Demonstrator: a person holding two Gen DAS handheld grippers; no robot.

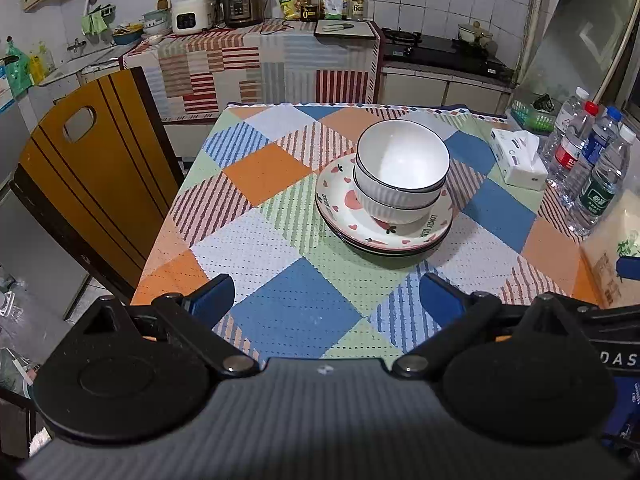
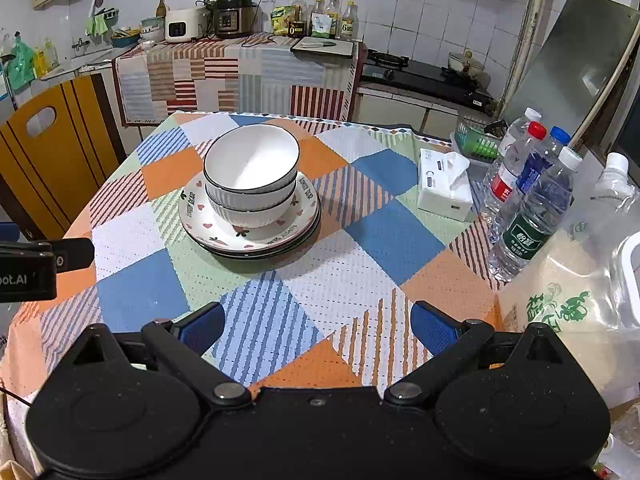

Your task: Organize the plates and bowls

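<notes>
Two white ribbed bowls with dark rims (image 1: 400,172) (image 2: 251,182) are nested and stand on a stack of plates (image 1: 384,232) (image 2: 256,236); the top plate has a strawberry and heart pattern. The stack rests near the middle of a table with a checked cloth (image 1: 280,304) (image 2: 360,264). My left gripper (image 1: 326,296) hovers open over the near part of the table, short of the stack, with nothing between its blue fingers. My right gripper (image 2: 316,326) is likewise open and empty, with the stack ahead and to its left. The left gripper's body (image 2: 28,264) shows at the right wrist view's left edge.
A tissue box (image 1: 518,158) (image 2: 446,184) and several water bottles (image 1: 588,168) (image 2: 532,200) stand at the table's right side, beside a plastic bag (image 2: 580,292). A yellow chair back (image 1: 92,180) (image 2: 52,152) is at the left. Kitchen counters lie behind.
</notes>
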